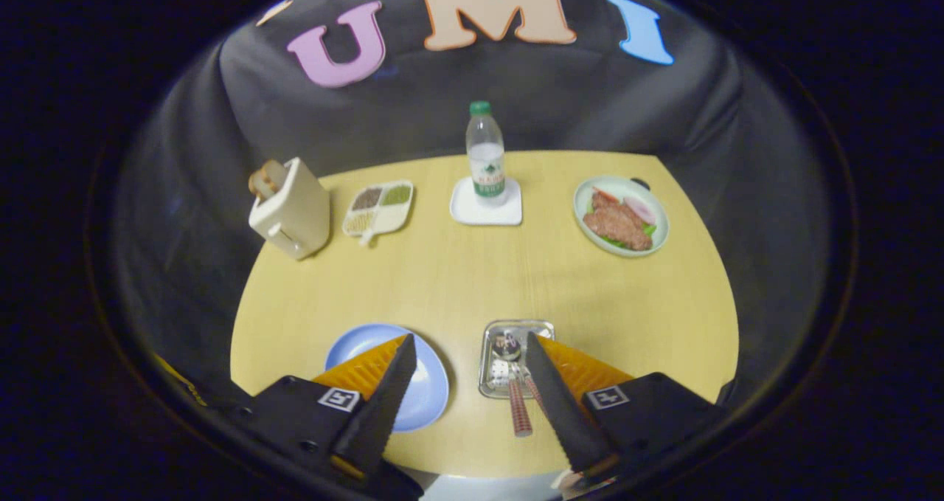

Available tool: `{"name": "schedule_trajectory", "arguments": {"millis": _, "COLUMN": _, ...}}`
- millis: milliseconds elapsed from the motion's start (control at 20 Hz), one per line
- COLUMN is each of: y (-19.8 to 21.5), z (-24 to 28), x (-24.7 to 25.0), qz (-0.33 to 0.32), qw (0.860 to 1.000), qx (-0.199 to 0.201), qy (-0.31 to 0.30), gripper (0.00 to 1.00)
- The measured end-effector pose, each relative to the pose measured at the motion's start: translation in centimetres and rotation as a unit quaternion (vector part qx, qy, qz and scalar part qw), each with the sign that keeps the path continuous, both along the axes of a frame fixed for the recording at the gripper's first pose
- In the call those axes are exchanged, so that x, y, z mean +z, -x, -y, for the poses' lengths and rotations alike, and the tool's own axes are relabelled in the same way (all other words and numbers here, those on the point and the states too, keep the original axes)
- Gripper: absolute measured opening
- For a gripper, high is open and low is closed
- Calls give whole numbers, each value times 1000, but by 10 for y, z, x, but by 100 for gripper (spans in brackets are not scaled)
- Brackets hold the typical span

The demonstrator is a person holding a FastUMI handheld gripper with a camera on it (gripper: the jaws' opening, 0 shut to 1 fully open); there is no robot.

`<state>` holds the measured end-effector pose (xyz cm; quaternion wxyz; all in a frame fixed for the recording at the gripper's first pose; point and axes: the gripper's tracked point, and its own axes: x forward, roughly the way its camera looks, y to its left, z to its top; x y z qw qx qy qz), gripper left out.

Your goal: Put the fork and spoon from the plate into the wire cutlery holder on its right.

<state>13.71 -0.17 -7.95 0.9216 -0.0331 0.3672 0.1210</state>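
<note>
My gripper (469, 341) hangs open above the near side of the yellow table (457, 280), with nothing between its fingers. The blue plate (431, 390) lies under the left finger (387, 390), and the part of it that I see is bare. To its right stands the shiny metal cutlery holder (516, 329), just beside the right finger (553, 394). Two pieces of cutlery with striped reddish handles lie in it. One handle (520, 409) sticks out over the holder's near rim. The other is partly hidden by the right finger. I cannot tell fork from spoon.
Along the far side of the table stand a cream toaster (291, 206) with bread in it, a divided dish of grains (378, 207), a water bottle (484, 154) on a white coaster (487, 209), and a green plate of food (621, 215). Bare tabletop lies between them and the holder.
</note>
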Motion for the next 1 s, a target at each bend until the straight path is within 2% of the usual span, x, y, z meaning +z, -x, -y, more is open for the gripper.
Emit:
{"name": "schedule_trajectory", "arguments": {"millis": 100, "y": 5, "z": -2, "x": 32, "qz": 72, "qw": 997, "qx": -12, "qy": -31, "gripper": 100}}
{"name": "schedule_trajectory", "arguments": {"millis": 200, "y": 14, "z": -8, "x": 66, "qz": 142, "qw": 987, "qx": -22, "qy": -68, "gripper": 100}}
{"name": "schedule_trajectory", "arguments": {"millis": 350, "y": 33, "z": -13, "x": 102, "qz": 234, "qw": 965, "qx": -35, "qy": -112, "gripper": 100}}
{"name": "schedule_trajectory", "arguments": {"millis": 550, "y": 67, "z": -2, "x": 131, "qz": 342, "qw": 931, "qx": -57, "qy": -113, "gripper": 100}}
{"name": "schedule_trajectory", "arguments": {"millis": 650, "y": 84, "z": 1, "x": 133, "qz": 374, "qw": 920, "qx": -60, "qy": -104, "gripper": 100}}
{"name": "schedule_trajectory", "arguments": {"millis": 800, "y": 111, "z": -1, "x": 126, "qz": 380, "qw": 919, "qx": -59, "qy": -84, "gripper": 100}}
{"name": "schedule_trajectory", "arguments": {"millis": 1000, "y": 130, "z": 2, "x": 137, "qz": 403, "qw": 910, "qx": -66, "qy": -66, "gripper": 100}}
